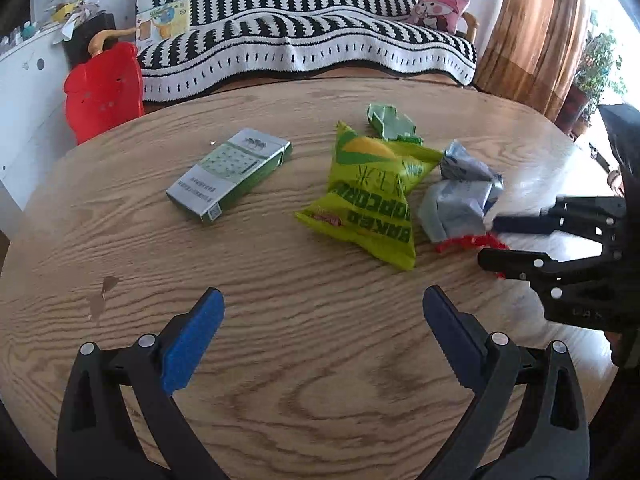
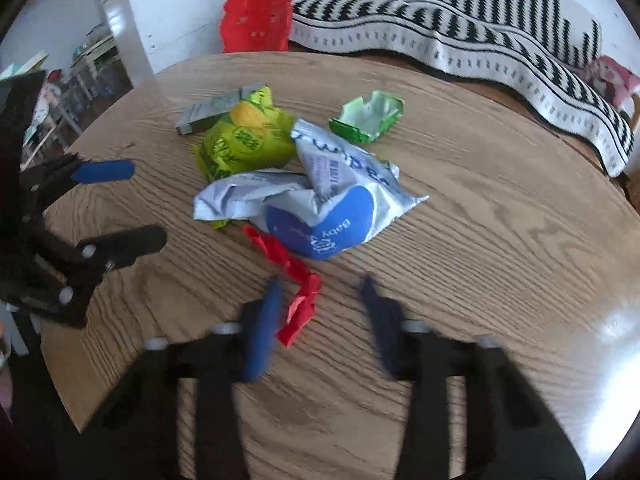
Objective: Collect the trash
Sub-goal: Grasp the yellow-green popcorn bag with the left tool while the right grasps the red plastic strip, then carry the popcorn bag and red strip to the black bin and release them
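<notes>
Trash lies on the round wooden table (image 1: pixel 280 380): a grey-green carton (image 1: pixel 230 176), a yellow-green popcorn bag (image 1: pixel 368 196), a crumpled green box (image 1: pixel 390 122), a crumpled white-and-blue wipes pack (image 2: pixel 320 204) and a twisted red wrapper (image 2: pixel 298 268). My right gripper (image 2: pixel 320 286) points down at the red wrapper, which lies between its blurred jaws beside the left finger; a gap stays to the other pad, so it is open. My left gripper (image 1: pixel 324 308) hangs open over bare table, nearer than the popcorn bag, with nothing between its blue pads (image 1: pixel 192 344).
A red plastic chair (image 1: pixel 104 92) stands at the table's far left edge. Behind the table is a sofa under a black-and-white blanket (image 1: pixel 300 40), with a white cabinet (image 2: pixel 176 12) to the left and a brown curtain (image 1: pixel 532 32) to the right.
</notes>
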{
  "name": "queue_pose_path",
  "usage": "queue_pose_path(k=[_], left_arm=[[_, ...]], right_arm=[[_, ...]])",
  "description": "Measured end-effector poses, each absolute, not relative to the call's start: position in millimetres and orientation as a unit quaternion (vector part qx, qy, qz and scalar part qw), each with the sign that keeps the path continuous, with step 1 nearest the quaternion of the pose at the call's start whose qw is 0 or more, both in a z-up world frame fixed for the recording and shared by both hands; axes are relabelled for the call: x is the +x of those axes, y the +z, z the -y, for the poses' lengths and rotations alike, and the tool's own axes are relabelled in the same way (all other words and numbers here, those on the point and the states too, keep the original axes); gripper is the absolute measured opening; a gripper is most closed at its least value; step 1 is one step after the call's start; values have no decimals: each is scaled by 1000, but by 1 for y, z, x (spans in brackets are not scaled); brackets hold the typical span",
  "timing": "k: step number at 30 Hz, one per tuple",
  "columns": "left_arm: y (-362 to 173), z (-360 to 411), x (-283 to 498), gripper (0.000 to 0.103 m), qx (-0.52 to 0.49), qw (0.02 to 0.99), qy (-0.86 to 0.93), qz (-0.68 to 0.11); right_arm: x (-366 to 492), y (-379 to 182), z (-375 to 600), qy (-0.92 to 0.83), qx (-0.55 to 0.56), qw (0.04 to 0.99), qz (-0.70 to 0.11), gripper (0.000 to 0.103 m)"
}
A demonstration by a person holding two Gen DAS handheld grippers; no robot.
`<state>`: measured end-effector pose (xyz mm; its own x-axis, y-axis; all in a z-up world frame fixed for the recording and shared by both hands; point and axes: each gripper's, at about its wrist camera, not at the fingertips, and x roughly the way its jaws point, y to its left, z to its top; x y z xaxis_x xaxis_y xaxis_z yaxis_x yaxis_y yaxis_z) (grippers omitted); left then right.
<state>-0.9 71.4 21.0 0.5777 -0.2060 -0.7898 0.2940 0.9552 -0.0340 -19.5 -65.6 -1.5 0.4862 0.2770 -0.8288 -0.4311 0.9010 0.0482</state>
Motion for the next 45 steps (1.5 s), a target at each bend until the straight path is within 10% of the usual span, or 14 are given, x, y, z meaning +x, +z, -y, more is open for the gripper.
queue_pose_path(k=[15, 17, 23, 45], left_arm=[[11, -34, 41, 96, 47, 884, -159, -436], [9, -39, 48, 74, 5, 878, -160, -451], [10, -44, 48, 65, -16, 879, -155, -450], [40, -61, 14, 62, -18, 904, -128, -406]], right_arm=[[-32, 1, 129, 177, -52, 874, -450, 12], [-34, 1, 132, 178, -56, 876, -446, 12], [-39, 1, 137, 183, -51, 878, -440, 12], [-57, 17, 171, 137, -3, 899, -416, 12]])
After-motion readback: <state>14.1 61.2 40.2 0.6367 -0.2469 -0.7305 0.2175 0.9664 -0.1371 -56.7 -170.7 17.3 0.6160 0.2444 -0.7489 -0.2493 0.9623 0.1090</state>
